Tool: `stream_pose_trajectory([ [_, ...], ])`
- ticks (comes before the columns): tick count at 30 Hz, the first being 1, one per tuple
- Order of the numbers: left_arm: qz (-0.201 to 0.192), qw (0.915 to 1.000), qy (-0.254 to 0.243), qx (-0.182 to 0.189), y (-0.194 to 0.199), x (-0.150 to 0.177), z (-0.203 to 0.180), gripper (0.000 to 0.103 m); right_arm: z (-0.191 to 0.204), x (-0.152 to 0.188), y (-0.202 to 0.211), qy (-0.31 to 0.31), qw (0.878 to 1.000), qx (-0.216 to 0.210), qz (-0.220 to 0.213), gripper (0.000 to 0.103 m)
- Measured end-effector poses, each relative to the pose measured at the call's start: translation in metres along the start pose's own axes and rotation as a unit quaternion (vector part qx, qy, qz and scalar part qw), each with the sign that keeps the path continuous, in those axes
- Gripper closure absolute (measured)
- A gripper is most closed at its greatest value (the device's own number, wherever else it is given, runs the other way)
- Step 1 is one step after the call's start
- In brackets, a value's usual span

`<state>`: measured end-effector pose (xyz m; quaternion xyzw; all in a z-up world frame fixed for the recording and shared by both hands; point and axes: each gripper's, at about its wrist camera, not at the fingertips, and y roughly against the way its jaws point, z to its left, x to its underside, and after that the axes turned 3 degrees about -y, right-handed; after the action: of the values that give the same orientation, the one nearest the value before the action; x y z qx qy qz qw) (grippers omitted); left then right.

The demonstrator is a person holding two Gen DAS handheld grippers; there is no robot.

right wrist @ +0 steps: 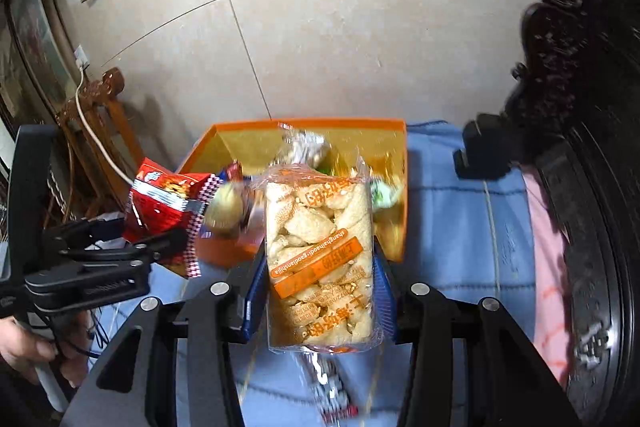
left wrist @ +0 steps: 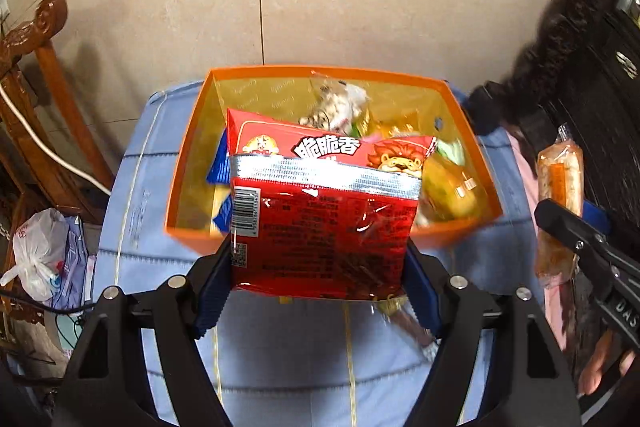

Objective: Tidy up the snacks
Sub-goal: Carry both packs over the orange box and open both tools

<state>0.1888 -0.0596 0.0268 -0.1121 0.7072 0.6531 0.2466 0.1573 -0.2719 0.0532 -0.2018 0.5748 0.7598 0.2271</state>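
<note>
Left claw: the left claw (left wrist: 320, 267) was clamped on a red snack packet (left wrist: 320, 219), its blue pads pressing the packet's two side edges; the packet hung just above the near wall of the orange box (left wrist: 192, 147).
Right claw: the right claw (right wrist: 316, 291) gripped a clear bag of rice crackers (right wrist: 320, 251) by its sides, held upright at the near edge of the orange box (right wrist: 396, 187).
Box contents: several wrapped snacks already lay inside, piled unevenly, some of them blurred.
Support: the box stood on a blue quilted cloth (left wrist: 280, 367); what lay beneath the cloth was not visible.
Risk, red packet: glossy film gripped only at the edges could have slid out early and landed on the near rim or on the cloth instead of inside.
Risk, cracker bag: squeezing harder to stop a slip would likely have crushed the brittle crackers.
Risk, collision: both claws converged on one opening, so they could have knocked each other or pushed the light box along the soft cloth.
Risk, stray snack: a wrapped item (right wrist: 332, 387) lay on the cloth under the right claw and could have been overlooked.
</note>
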Motion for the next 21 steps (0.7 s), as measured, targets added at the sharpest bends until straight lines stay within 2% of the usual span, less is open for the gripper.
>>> stream_pose_trajectory([
  [5, -0.001, 0.9999, -0.012, -0.011, -0.027, -0.033, -0.004, 0.030, 0.001, -0.032, -0.039, 0.002, 1.000, 0.001, 0.004, 0.057],
  [8, 0.001, 0.9998, -0.002, -0.018, -0.043, -0.052, 0.000, 0.029, -0.003, -0.048, -0.068, -0.003, 1.000, 0.019, 0.016, 0.057],
  [10, 0.001, 0.9995, 0.008, -0.029, -0.053, -0.062, 0.004, 0.026, -0.007, -0.055, -0.082, -0.019, 0.999, 0.027, 0.020, 0.052],
  [11, -0.001, 0.9990, 0.011, -0.044, -0.057, -0.065, 0.005, 0.020, -0.008, -0.057, -0.087, -0.022, 0.999, 0.030, 0.021, 0.046],
  [12, -0.002, 0.9981, 0.010, -0.062, -0.060, -0.066, 0.005, 0.014, -0.008, -0.057, -0.088, -0.023, 0.999, 0.035, 0.021, 0.037],
  [13, 0.000, 0.9965, 0.004, -0.084, -0.064, -0.067, 0.004, 0.007, -0.008, -0.055, -0.087, -0.024, 0.998, 0.051, 0.011, 0.034],
  [15, 0.001, 0.9953, -0.004, -0.097, -0.065, -0.063, 0.004, 0.007, -0.008, -0.049, -0.084, -0.020, 0.998, 0.056, -0.002, 0.028],
  [21, 0.009, 0.9953, -0.018, -0.095, -0.064, -0.047, 0.000, 0.007, -0.006, -0.022, -0.073, -0.015, 0.999, 0.047, 0.010, 0.027],
])
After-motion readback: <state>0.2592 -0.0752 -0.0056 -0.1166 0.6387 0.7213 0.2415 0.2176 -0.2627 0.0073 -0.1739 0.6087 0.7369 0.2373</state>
